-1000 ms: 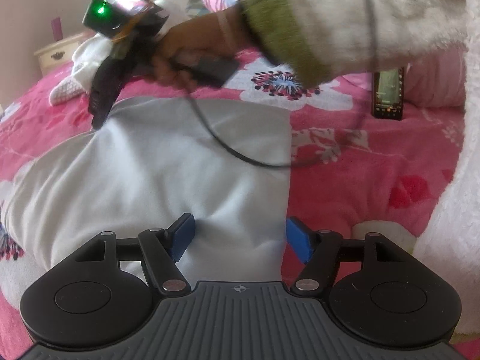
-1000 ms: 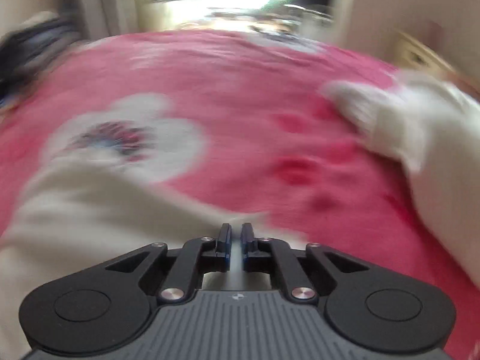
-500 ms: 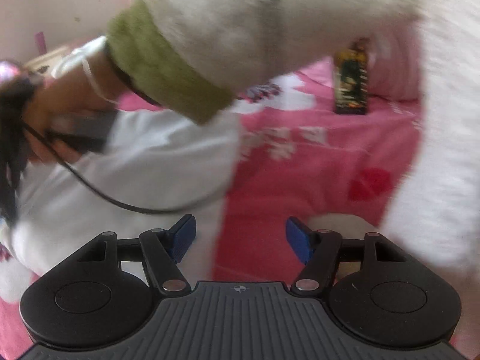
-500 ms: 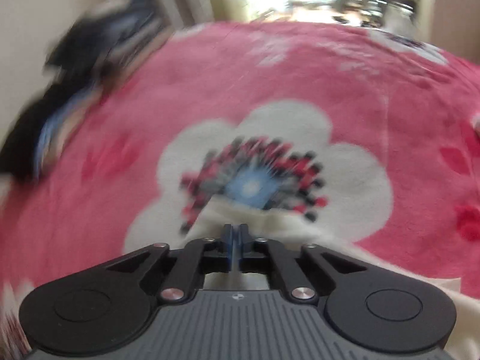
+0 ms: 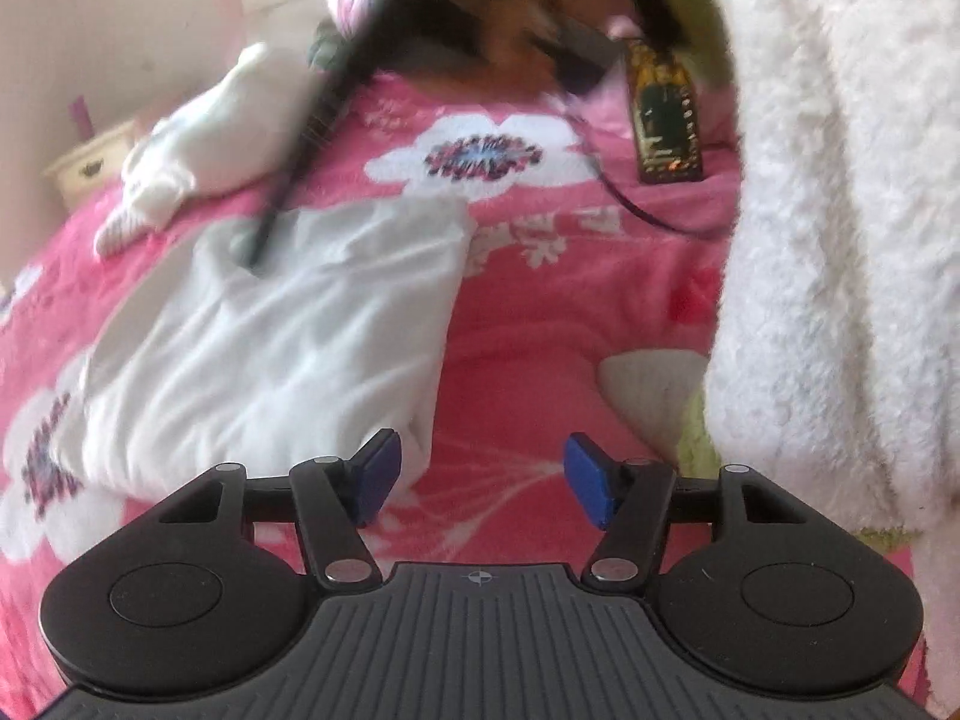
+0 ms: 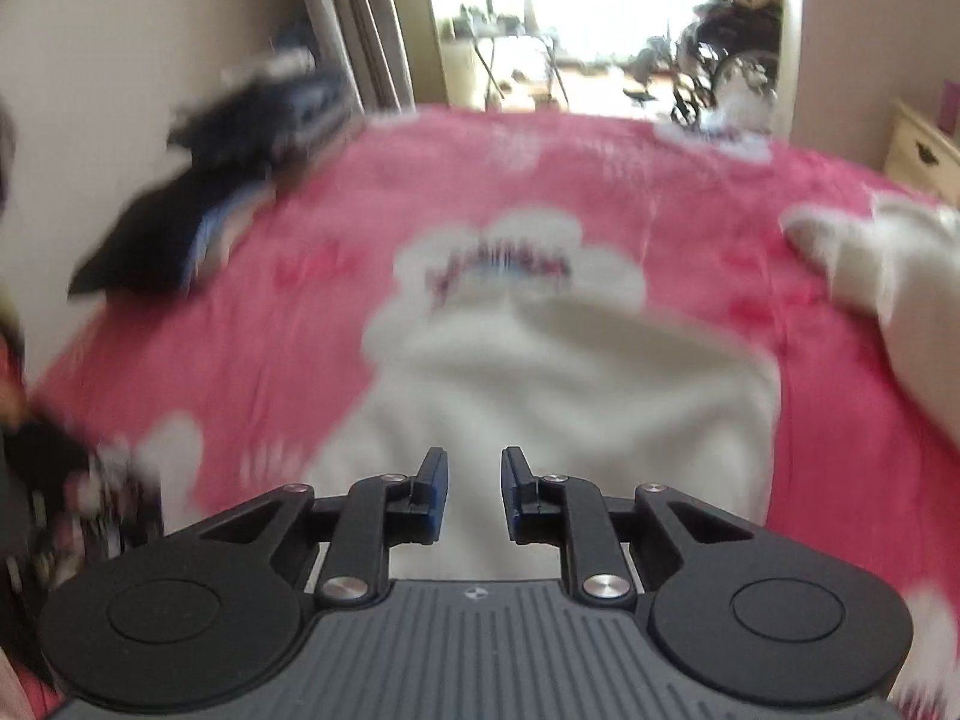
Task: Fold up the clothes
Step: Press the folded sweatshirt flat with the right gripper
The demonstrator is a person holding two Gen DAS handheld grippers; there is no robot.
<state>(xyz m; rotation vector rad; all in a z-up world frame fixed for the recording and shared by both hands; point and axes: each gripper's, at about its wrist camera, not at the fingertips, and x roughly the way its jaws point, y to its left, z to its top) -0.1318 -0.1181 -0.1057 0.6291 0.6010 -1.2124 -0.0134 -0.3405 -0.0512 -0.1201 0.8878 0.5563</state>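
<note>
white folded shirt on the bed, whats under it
The white shirt lies flat on the pink flowered blanket, partly covering a white flower print at its far edge. Whether anything else lies beneath it cannot be seen; the cloth hides it.

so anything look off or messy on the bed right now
Mostly tidy. The folded white garment is wrinkled, its far edge uneven. A black cable trails loose over the pink blanket beside a dark phone-like device. Another white garment lies bunched, unfolded.
</note>
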